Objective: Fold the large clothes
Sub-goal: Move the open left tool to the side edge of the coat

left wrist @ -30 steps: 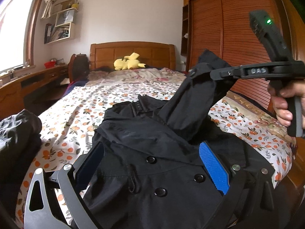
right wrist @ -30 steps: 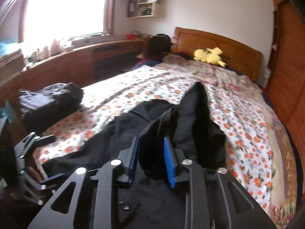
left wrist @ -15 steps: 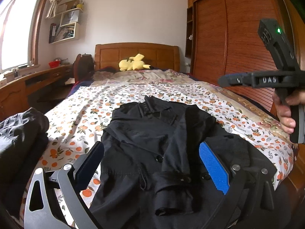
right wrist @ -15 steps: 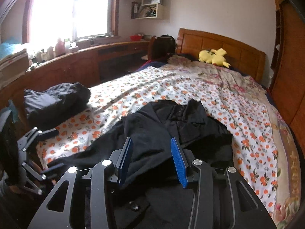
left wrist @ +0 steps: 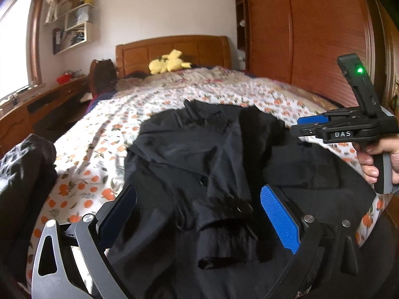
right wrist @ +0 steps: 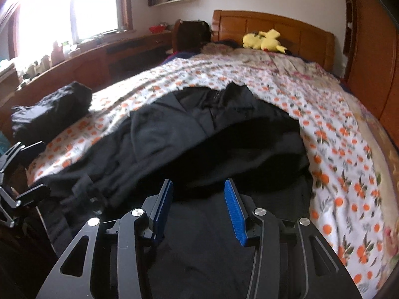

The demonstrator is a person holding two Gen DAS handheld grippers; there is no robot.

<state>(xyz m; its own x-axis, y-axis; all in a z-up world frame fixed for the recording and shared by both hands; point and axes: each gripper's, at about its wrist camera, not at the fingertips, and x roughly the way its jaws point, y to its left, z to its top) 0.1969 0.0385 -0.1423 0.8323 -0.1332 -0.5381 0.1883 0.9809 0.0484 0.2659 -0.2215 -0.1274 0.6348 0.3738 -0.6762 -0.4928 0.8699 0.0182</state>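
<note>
black coat flat on the bed, both claws empty

containers: a wall shelf left of the headboard holds binders and papers; its contents are too small to itemise. a red bowl sits on the wooden bench under the window; what it holds cannot be told.

task item: the black coat lies spread on the floral bedsheet, collar toward the headboard, one sleeve laid across its front with a buttoned cuff strap near the lower middle.

left wrist view: the left claw hangs over the coat's front with its blue pads wide apart, pressing on nothing. this view alone shows the right claw from the side, gripped by a hand, a green lamp lit on its body, at the coat's right edge.

right wrist view: the right claw is opening, pads apart above dark cloth, not pinching it. this view alone shows the far side of the bed and the left claw's fingers at the frame's left edge.

room: wooden headboard, yellow plush toy by it, tall wooden wardrobe, a dark bundle of clothing on the bed's left side, bright window. both views are slightly blurred.
</note>
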